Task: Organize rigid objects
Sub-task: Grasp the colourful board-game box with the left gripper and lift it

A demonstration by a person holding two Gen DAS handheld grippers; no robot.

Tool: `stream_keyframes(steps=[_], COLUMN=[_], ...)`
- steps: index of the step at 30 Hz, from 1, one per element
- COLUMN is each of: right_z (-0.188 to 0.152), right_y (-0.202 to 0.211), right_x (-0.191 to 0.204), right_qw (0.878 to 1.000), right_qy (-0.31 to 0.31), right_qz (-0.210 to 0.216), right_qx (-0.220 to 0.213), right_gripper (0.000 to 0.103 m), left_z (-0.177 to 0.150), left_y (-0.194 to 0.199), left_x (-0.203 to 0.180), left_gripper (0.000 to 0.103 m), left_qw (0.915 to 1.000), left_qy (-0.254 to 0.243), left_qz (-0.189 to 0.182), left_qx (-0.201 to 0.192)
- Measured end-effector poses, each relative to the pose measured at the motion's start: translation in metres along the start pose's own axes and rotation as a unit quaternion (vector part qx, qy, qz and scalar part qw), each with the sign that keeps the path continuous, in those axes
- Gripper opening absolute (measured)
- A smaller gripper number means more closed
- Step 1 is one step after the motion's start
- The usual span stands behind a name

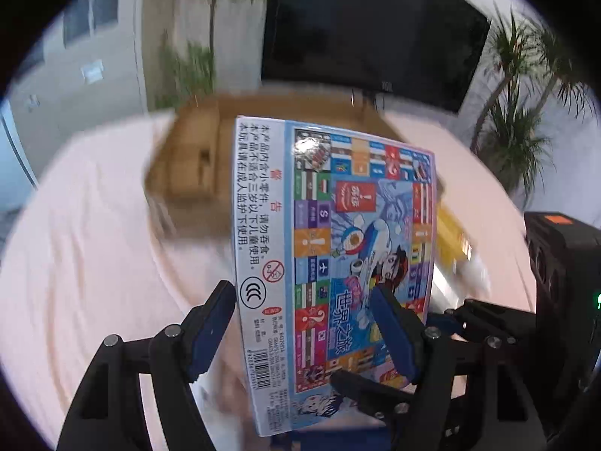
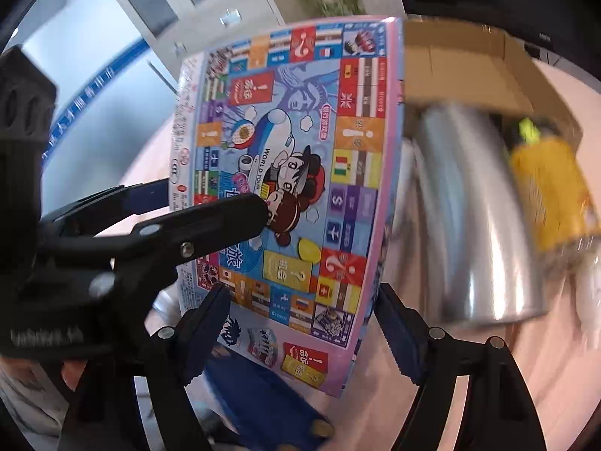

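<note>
A flat board game box [image 1: 338, 233] with a colourful printed face and a white warning side is held up off the pink table, tilted. My left gripper [image 1: 302, 287] is shut on its lower part, one pad on the printed face and the other at the back edge. My right gripper [image 2: 300, 289] is shut on the bottom of the same box [image 2: 293, 158]. In the right wrist view the left gripper [image 2: 214, 197] reaches in from the left, one finger lying across the face. One of the right gripper's fingers [image 1: 360, 391] crosses the box's lower corner.
An open cardboard carton [image 1: 195, 158] stands behind the game box on the pink tablecloth [image 1: 94, 244]. In front of the carton [image 2: 469, 60] lie a shiny steel cylinder [image 2: 488, 206] and a yellow packet [image 2: 548, 195]. A blue item [image 2: 263, 406] lies under the box. A dark screen [image 1: 368, 30] and plants stand behind.
</note>
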State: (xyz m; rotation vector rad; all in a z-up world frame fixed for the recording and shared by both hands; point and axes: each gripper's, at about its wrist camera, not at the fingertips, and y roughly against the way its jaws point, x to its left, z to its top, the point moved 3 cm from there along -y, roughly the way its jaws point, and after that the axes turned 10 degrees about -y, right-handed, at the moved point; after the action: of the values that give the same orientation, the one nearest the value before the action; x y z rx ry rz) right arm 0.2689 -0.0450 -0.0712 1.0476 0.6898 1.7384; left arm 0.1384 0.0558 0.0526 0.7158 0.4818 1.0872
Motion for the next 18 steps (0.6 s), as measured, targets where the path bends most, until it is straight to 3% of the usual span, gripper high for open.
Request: stream_keyframes(steps=[6,10,15,18], right_z=[0.088,0.144,0.201,0.23], right_y=[0.036,0.049,0.007,-0.009], right_x=[0.014,0.011,-0.01,-0.032], right_qw=[0.993,0.988,0.99,0.995], right_qy=[0.04,0.042,0.03,0.012], right_qz=[0.011,0.014,0.005,0.007], right_qx=[-0.112,-0.147,-0.137,-0.1], right_gripper=[0.076,0.076,0.076,0.076], left_z=[0.109,0.165,0.187,0.179], left_y=[0.019,0.006,-0.022,-0.069], left_x=[0.012,0.022,0.057,0.067], left_gripper=[0.074,0.074,0.074,0.074], left_qw=[0.9954,0.9926,0.9956,0.9991], left_qy=[-0.029,-0.038,-0.022,-0.006], left_qz=[0.014,0.021,0.002,-0.01], left_qx=[-0.091,-0.113,-0.091,-0.04])
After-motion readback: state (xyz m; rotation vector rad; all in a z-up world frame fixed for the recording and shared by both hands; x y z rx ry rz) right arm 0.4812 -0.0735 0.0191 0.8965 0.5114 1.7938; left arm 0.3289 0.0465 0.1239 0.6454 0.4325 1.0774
